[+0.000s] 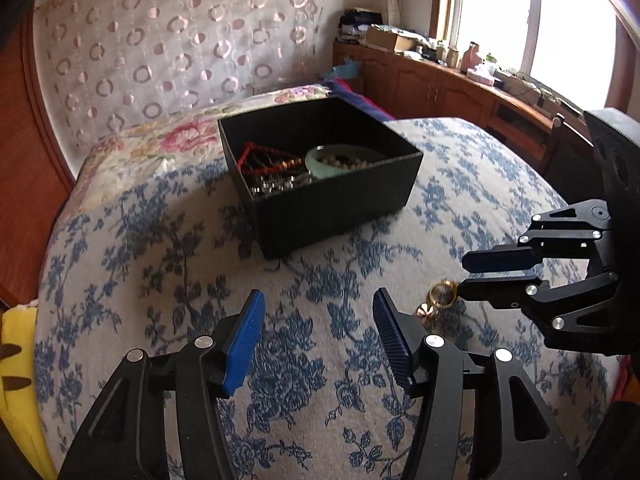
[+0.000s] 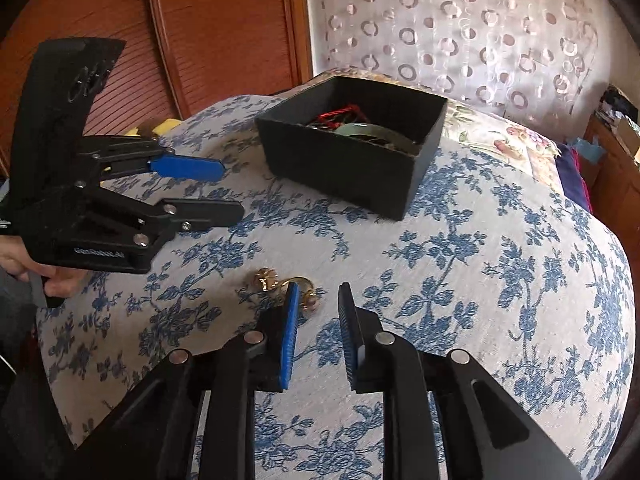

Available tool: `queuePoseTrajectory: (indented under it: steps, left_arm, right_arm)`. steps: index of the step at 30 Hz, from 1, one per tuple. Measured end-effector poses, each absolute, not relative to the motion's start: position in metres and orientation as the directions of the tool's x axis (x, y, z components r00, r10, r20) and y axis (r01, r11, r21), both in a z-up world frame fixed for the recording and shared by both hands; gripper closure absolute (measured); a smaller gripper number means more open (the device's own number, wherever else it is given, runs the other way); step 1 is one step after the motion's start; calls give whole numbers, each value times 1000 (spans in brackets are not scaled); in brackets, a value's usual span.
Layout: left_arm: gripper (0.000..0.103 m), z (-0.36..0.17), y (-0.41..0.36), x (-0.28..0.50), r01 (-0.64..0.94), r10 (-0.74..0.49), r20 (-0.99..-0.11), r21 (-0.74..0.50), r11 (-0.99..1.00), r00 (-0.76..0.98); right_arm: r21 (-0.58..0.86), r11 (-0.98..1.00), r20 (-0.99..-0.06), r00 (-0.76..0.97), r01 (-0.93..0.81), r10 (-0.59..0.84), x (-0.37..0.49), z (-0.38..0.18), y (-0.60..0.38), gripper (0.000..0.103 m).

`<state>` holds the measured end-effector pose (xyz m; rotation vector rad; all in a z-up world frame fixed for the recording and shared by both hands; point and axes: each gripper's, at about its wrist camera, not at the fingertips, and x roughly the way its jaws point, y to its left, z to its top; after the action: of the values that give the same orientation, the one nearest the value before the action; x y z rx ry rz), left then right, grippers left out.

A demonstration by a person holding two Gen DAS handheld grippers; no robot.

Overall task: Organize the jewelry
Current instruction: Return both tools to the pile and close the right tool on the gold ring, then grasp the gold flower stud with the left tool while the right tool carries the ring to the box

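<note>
A black open box [image 1: 340,204] sits on the blue-flowered bedspread and holds a pale green bangle [image 1: 326,160], red-corded pieces and beads; it also shows in the right wrist view [image 2: 344,168]. A gold open ring with ball ends [image 2: 306,292] and a small gold flower piece [image 2: 266,278] lie on the spread. My right gripper [image 2: 318,308] is open, its tips at the gold ring, which also shows in the left wrist view [image 1: 442,294]. My left gripper [image 1: 318,308] is open and empty over bare bedspread, short of the box.
A floral pillow [image 1: 160,144] lies behind the box against a curtained headboard. A yellow cushion [image 1: 16,360] lies at the bed's left edge. Wooden cabinets [image 1: 440,88] with clutter run under the window at right.
</note>
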<state>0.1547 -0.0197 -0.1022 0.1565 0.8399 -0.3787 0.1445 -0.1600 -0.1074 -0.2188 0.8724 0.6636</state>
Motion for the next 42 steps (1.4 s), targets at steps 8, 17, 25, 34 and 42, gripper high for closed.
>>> queuePoseTrajectory:
  steps: [8, 17, 25, 34, 42]
  left_arm:
    - [49, -108, -17, 155, 383, -258, -765, -16, 924, 590]
    - [49, -109, -25, 154, 398, -269, -765, -18, 917, 585]
    - [49, -107, -44, 148, 438, -298, -765, -23, 899, 571]
    - [49, -110, -73, 142, 489, -296, -773, 21, 872, 561]
    - [89, -116, -82, 137, 522, -305, -783, 29, 852, 542]
  right_arm:
    - [55, 755, -788, 436, -653, 435, 147, -111, -146, 73]
    - [20, 747, -785, 452, -664, 424, 145, -110, -147, 83]
    - [36, 787, -755, 499, -616, 426, 148, -100, -175, 83]
    - [38, 820, -750, 526, -571, 401, 151, -102, -192, 82]
    - [44, 822, -741, 534, -567, 407, 150, -100, -195, 82]
